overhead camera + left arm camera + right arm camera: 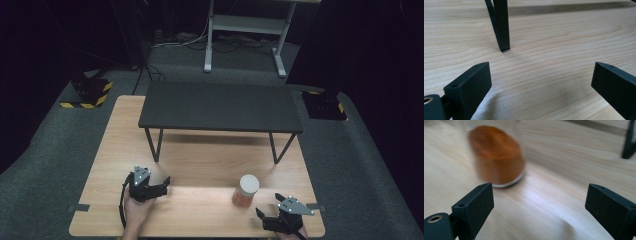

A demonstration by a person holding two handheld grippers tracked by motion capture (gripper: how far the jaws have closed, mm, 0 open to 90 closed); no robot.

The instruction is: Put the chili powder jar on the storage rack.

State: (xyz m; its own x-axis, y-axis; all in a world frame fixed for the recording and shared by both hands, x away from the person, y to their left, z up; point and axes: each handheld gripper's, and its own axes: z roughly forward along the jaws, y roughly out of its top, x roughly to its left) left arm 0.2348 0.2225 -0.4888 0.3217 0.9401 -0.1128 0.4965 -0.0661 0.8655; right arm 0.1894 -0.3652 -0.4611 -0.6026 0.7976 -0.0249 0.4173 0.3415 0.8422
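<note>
The right tongs sit at the lower right of the high view, black, held in a hand at the bottom edge, jaws spread wide with nothing between them. In the right gripper view the right tongs show bare wood between both jaws. The task's thing, a short orange-brown cylindrical jar with a pale lid, stands upright on the light wooden counter, lower right of centre in the high view, just up and left of the right tongs and apart from them. In the right gripper view the jar appears blurred at upper left, beyond the left jaw, not touching it.

The left tongs lie at lower left of the high view, held in a hand, jaws likewise wide and empty. In the left gripper view the left tongs face one slim black metal leg planted on the counter.

A low black rectangular shelf-table on thin legs stands across the counter's upper half.
</note>
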